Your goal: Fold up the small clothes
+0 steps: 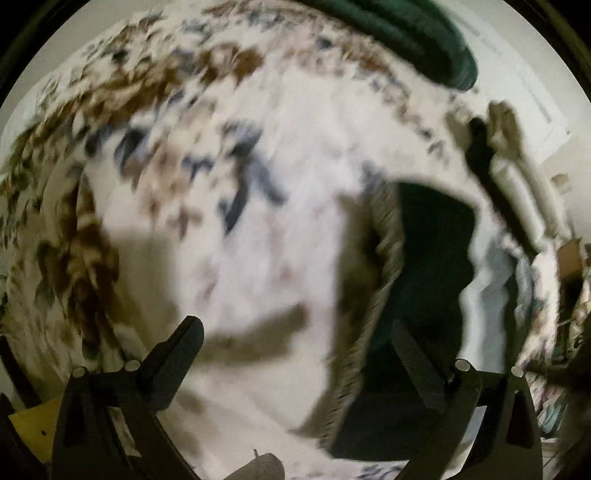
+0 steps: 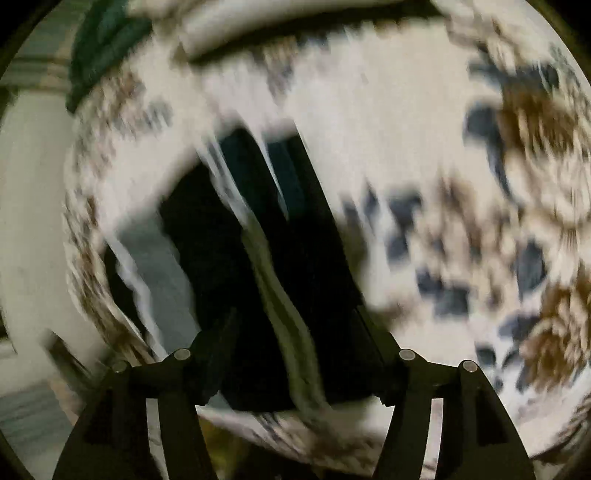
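Both pictures are smeared with motion blur. A white bedspread (image 1: 303,155) printed with brown and blue-grey leaves covers the surface below both tools. On it lies a small dark garment (image 1: 428,266), nearly black with a green tinge, with a ribbed, pale-flecked edge running down its left side in the left wrist view. A strip of pale blue cloth (image 1: 487,288) sits just beside the garment on its right.

The left gripper (image 1: 299,354) points steeply down with its two black fingers spread wide and nothing between them; the left finger hangs over bare bedspread, the right finger over the garment's lower part.

In the right wrist view the same dark garment (image 2: 229,295) fills the centre, crossed by a wavy pale band. The right gripper (image 2: 295,354) hangs over it, jaws parted, with the cloth lying in the gap between the fingers. The blur makes contact hard to judge, but the pads seem to stand clear of the fabric.

A dark green bundle of cloth (image 1: 413,33) rests at the far edge of the bedspread
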`<state>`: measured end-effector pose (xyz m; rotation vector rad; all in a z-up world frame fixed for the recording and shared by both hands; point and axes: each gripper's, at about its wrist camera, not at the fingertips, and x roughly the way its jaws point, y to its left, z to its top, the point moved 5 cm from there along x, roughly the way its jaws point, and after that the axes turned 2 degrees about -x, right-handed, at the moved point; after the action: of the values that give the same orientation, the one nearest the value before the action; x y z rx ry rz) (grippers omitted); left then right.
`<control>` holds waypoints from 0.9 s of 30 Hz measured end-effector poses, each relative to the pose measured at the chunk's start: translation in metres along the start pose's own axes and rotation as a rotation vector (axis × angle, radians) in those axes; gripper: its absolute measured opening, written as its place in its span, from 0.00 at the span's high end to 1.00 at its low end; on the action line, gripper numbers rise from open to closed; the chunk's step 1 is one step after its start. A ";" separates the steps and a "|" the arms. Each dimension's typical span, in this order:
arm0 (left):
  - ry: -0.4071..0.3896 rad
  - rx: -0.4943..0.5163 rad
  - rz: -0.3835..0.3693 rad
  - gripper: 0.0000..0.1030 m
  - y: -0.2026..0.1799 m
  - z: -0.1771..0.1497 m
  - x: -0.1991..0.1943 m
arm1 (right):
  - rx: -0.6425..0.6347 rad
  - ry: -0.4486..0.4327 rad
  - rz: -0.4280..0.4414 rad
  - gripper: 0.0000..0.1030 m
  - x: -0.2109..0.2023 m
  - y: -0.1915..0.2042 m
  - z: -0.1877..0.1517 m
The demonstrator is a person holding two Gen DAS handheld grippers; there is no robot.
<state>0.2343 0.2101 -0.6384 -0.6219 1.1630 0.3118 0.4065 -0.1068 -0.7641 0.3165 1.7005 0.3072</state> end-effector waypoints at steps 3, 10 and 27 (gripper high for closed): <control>-0.015 0.017 -0.039 0.00 -0.025 0.022 0.004 | 0.031 0.060 0.027 0.94 0.020 -0.018 -0.030; 0.012 0.029 -0.132 0.00 -0.050 0.064 0.034 | 0.023 -0.009 0.022 0.85 -0.008 -0.022 -0.020; 0.043 -0.076 -0.250 0.88 -0.060 0.080 0.056 | -0.039 -0.231 0.215 0.98 -0.011 0.025 0.126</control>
<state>0.3482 0.2056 -0.6520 -0.8356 1.1045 0.1301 0.5335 -0.0852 -0.7638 0.4883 1.4343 0.4446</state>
